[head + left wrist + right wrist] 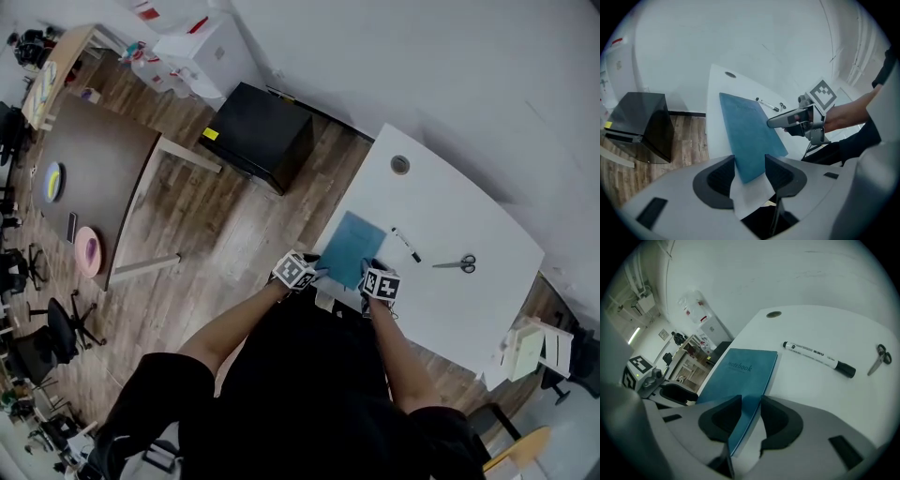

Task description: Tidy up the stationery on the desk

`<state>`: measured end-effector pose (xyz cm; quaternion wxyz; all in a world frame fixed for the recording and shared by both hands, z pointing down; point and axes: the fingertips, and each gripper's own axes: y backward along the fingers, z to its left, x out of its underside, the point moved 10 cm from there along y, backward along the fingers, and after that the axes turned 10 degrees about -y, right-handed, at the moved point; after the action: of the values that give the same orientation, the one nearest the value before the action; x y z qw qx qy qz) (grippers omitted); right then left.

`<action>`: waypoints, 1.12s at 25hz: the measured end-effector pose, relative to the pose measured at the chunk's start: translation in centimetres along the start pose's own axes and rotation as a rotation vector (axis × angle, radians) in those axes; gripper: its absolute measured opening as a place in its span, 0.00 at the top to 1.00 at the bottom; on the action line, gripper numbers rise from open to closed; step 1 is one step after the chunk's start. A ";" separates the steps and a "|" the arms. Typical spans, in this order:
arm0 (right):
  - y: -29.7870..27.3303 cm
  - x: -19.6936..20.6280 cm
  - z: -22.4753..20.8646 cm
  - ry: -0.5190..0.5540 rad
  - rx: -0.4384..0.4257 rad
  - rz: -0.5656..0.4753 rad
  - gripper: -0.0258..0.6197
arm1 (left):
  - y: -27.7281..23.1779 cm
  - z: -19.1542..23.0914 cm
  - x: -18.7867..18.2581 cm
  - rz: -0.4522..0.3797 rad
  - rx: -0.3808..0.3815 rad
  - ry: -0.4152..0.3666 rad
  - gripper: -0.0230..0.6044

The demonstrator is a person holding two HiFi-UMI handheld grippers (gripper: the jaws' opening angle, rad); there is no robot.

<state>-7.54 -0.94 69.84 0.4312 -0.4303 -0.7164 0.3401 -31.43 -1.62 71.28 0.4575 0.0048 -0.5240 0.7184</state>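
A blue notebook lies near the front edge of the white desk, and both grippers are at its near end. In the left gripper view my left gripper stands open, the notebook's near corner lying between its jaws. My right gripper is shut on the notebook's right edge, and it shows in the left gripper view as the right gripper at that edge. Beyond the notebook lie a black-capped marker and a pair of scissors.
The desk has a round cable hole at its far corner. A black cabinet stands on the wood floor to the desk's left, with a brown table further left. White boxes sit off the desk's right end.
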 end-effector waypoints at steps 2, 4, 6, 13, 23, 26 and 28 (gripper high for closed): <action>-0.2 0.1 0.1 -0.016 -0.004 -0.007 0.75 | -0.2 0.3 -0.4 0.012 -0.026 -0.005 0.64; -0.4 -0.2 -0.1 -0.035 -0.005 0.001 0.75 | -0.6 0.4 -0.9 0.026 -0.041 -0.009 0.64; -0.5 -0.4 -0.2 -0.040 -0.003 0.012 0.75 | -0.8 0.6 -1.1 0.044 -0.047 -0.002 0.64; -0.5 -0.6 -0.2 -0.080 0.001 0.011 0.75 | -0.2 0.7 -2.9 0.068 -0.026 0.011 0.64; -0.6 -0.9 -0.3 -0.126 0.002 0.031 0.76 | -0.6 2.7 -5.4 0.093 -0.051 0.012 0.64; -0.6 -0.9 -0.3 -0.130 -0.001 0.034 0.76 | -0.6 2.9 -5.7 0.115 -0.037 -0.002 0.64; -0.6 -0.9 -0.4 -0.130 -0.004 0.036 0.76 | -0.6 2.8 -5.7 0.121 -0.036 -0.012 0.64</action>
<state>-7.14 -1.99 70.25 0.3768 -0.4209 -0.7356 0.3738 -29.07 -7.44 70.25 0.4103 -0.0308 -0.5386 0.7353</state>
